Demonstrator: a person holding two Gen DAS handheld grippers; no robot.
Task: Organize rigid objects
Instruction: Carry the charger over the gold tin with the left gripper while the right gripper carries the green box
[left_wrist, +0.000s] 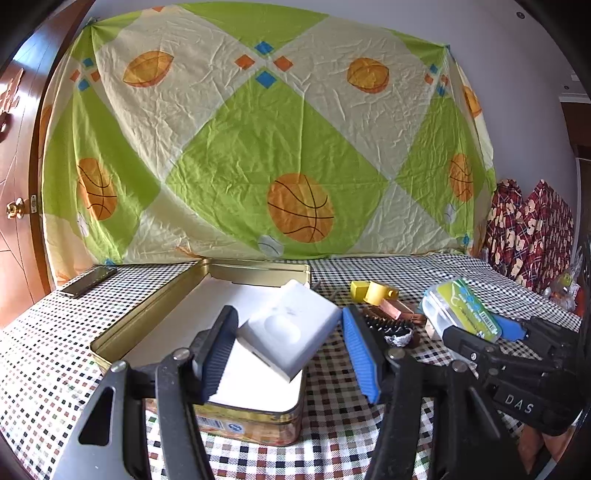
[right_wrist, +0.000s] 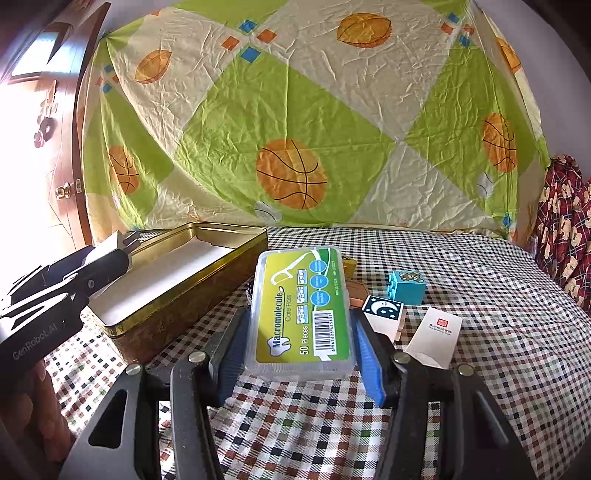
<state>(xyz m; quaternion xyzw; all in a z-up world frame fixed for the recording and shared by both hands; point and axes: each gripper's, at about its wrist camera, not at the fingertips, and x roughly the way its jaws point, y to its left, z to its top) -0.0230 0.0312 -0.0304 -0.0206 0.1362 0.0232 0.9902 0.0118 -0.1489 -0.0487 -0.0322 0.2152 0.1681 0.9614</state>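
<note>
My left gripper (left_wrist: 290, 314) is shut on a white moulded block (left_wrist: 291, 328) with a round hollow. It holds the block tilted above the near right corner of the open gold tin (left_wrist: 147, 314), which has a white lining. In the right wrist view the same gripper (right_wrist: 123, 242) hangs over the tin (right_wrist: 177, 295) from the left. My right gripper (right_wrist: 299, 314) is shut on a clear floss-pick box (right_wrist: 303, 314) with a green label, just above the checked cloth right of the tin. The left wrist view shows that box (left_wrist: 461, 310) in the right gripper (left_wrist: 476, 328).
Between tin and floss box lie yellow pieces (left_wrist: 369, 290), a copper-coloured block (left_wrist: 395, 308) and a foil cup (left_wrist: 397, 332). A teal bear brick (right_wrist: 406, 286), a moon block (right_wrist: 384, 310) and a white card (right_wrist: 436, 336) sit to the right. A dark flat case (left_wrist: 90, 280) lies far left.
</note>
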